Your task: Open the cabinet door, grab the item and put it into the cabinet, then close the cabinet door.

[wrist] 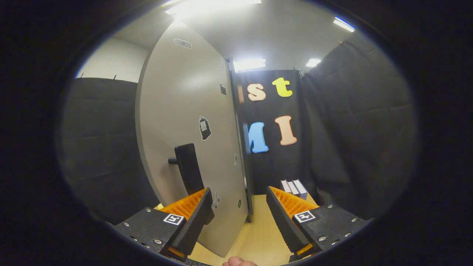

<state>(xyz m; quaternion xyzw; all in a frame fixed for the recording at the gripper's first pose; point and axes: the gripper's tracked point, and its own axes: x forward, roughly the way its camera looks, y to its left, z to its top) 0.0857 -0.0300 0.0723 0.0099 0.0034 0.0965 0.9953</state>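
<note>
A tall beige cabinet door (184, 122) stands swung out toward me, just ahead of my left finger. Its black handle (188, 168) sticks out of the door face right above that finger's tip. My gripper (239, 208) is open, with bare wooden tabletop (255, 236) showing between the fingers and nothing held. A small stack of white boxes (293, 187) sits on the table beyond my right finger, near the black wall. The cabinet's dark edge (244, 147) runs down behind the door; its inside is hidden.
Black cloth walls close the booth on the left, back and right. A fingertip of the person's hand (238, 261) shows below the gripper. Small stickers dot the door face.
</note>
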